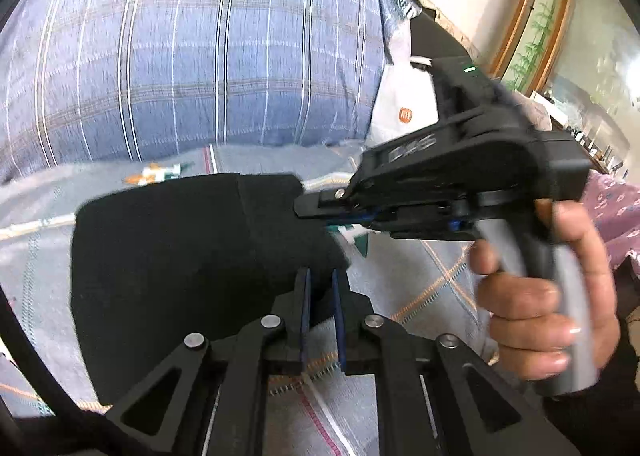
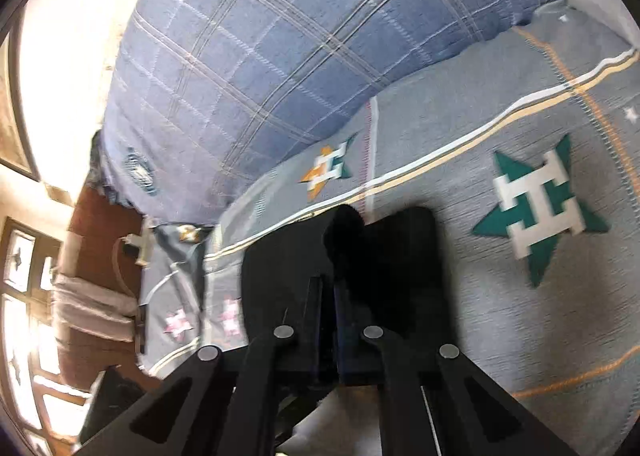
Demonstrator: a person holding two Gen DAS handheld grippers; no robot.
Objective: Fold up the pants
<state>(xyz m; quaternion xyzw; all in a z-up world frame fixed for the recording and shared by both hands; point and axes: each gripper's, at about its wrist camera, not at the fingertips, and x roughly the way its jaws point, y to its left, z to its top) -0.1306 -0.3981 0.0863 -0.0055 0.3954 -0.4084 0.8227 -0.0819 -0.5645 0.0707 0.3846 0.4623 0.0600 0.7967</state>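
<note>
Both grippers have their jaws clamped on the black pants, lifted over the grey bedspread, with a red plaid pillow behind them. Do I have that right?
Not quite: the pillow is blue plaid, not red, as the left wrist view shows. The rest holds: the left gripper and right gripper both have jaws clamped on the black pants, over the grey bedspread.

A big blue plaid quilted cushion fills the upper left of the left wrist view and bulges across the top of the right wrist view. Below it spreads a grey bedspread with cream stripes, carrying a large green star with a white H motif at right and a smaller orange-and-green star near centre. Upper right, a wood-framed bamboo painting hangs on the pale wall, and purple floral fabric sits at the right edge.
</note>
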